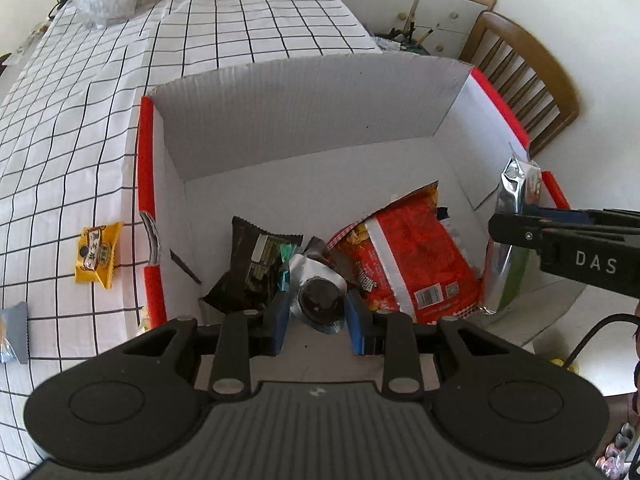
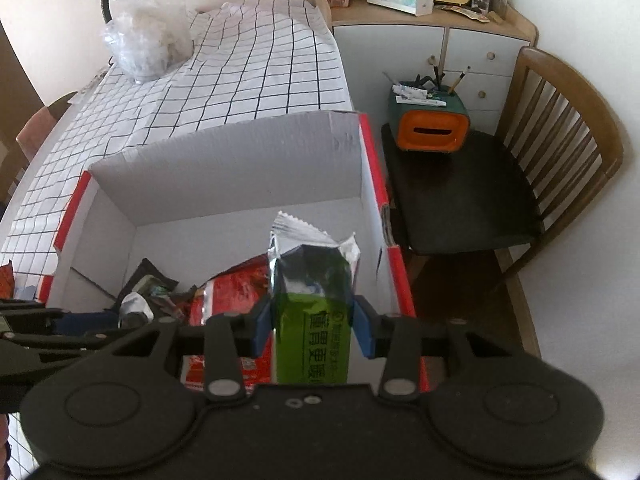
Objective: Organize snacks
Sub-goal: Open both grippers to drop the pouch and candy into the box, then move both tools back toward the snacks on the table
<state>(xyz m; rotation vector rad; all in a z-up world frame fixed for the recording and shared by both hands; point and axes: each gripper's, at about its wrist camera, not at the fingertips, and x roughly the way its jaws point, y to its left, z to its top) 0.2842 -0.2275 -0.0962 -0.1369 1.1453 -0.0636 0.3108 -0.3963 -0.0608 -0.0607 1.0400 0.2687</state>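
Note:
A white cardboard box with red edges (image 1: pixel 304 120) (image 2: pixel 240 168) stands on the checked tablecloth. Inside lie a red snack bag (image 1: pixel 404 256) (image 2: pixel 232 292) and a black snack packet (image 1: pixel 250 268). My left gripper (image 1: pixel 318 320) is over the box's near side, shut on a small silver packet with a dark round biscuit (image 1: pixel 320 300). My right gripper (image 2: pixel 312 328) is shut on a green and silver snack bag (image 2: pixel 312 304) (image 1: pixel 516 216), held upright over the box's right side.
A yellow snack packet (image 1: pixel 96 254) and a grey packet (image 1: pixel 14 332) lie on the tablecloth left of the box. A crumpled plastic bag (image 2: pixel 148 44) sits at the far end. A wooden chair (image 2: pixel 560 152) with an orange-fronted organizer (image 2: pixel 430 124) stands right of the table.

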